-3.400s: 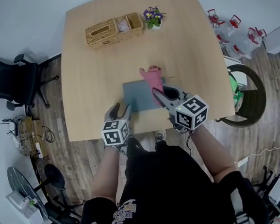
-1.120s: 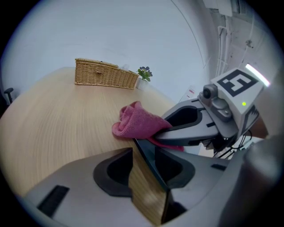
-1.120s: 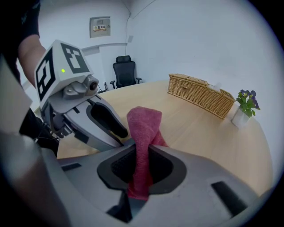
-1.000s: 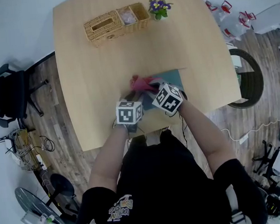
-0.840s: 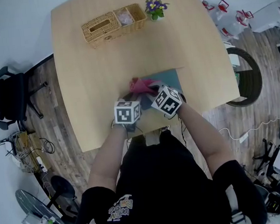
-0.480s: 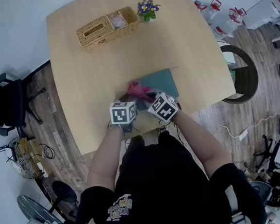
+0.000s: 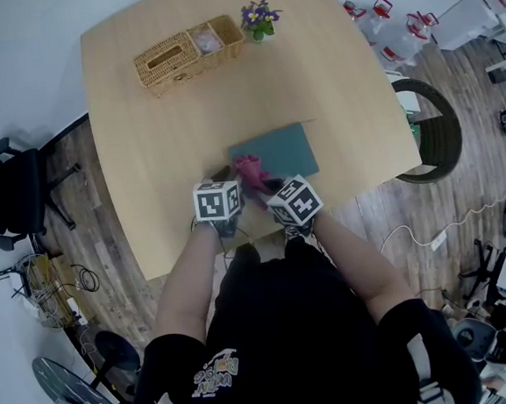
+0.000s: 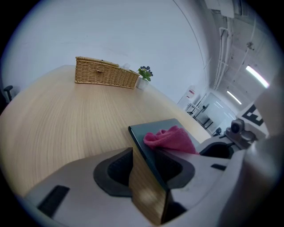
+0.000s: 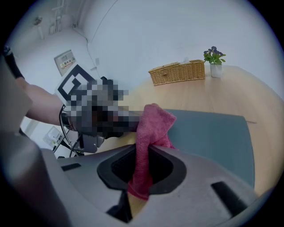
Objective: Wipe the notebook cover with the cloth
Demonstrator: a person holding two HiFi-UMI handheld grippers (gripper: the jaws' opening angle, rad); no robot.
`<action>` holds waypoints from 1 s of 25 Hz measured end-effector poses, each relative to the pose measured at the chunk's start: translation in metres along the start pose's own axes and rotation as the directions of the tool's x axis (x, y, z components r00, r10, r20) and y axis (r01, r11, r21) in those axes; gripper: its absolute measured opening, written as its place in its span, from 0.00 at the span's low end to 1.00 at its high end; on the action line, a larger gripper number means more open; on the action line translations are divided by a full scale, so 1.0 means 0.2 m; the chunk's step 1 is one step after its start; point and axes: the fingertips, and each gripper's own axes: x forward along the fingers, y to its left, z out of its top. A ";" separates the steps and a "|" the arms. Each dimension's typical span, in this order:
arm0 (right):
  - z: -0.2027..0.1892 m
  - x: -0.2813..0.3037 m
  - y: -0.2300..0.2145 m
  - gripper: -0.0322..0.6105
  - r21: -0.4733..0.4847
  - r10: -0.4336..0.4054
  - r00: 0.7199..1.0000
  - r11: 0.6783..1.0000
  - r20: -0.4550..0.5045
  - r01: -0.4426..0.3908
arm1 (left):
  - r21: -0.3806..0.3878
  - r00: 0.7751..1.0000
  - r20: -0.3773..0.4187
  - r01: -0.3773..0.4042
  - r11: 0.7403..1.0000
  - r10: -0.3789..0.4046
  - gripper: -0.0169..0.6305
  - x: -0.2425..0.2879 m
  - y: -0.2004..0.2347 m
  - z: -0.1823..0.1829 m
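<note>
A teal notebook point(image 7: 279, 149) lies flat near the front edge of the wooden table point(image 7: 142, 145). My right gripper point(image 7: 266, 185) is shut on a pink cloth point(image 7: 250, 171), whose bunched end rests on the cover's near left part. In the right gripper view the cloth point(image 9: 151, 128) hangs between the jaws over the notebook point(image 9: 213, 133). My left gripper point(image 7: 223, 175) sits at the notebook's near left corner. In the left gripper view its jaws point(image 8: 148, 177) stand slightly apart astride the notebook's edge point(image 8: 146, 150), with bare wood showing in the gap and the cloth point(image 8: 171, 138) just beyond.
A wicker basket point(image 7: 185, 53) and a small potted flower point(image 7: 258, 18) stand at the table's far side. An office chair point(image 7: 10, 196) is on the floor to the left; a round chair point(image 7: 431, 128) and water bottles point(image 7: 388, 31) are to the right.
My right gripper has drawn the pink cloth across the cover toward its near left edge. The left gripper has stayed at the notebook's corner. The head view has shifted.
</note>
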 end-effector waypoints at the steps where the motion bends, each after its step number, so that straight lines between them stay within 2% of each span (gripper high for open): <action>1: -0.01 0.00 0.01 0.16 0.009 0.006 1.000 1.000 0.002 -0.006 | -0.001 1.000 0.000 0.000 1.000 0.000 0.25 0.00 0.00 0.00; 16: -0.08 -0.06 0.07 0.16 0.065 0.060 0.998 0.996 0.002 -0.060 | -0.012 1.000 -0.003 0.002 1.000 -0.002 0.24 -0.01 0.00 0.01; 25: 0.02 -0.21 -0.14 0.16 0.075 -0.025 0.997 0.997 0.069 0.020 | -0.009 1.000 -0.001 0.000 1.000 0.000 0.24 -0.01 0.00 0.00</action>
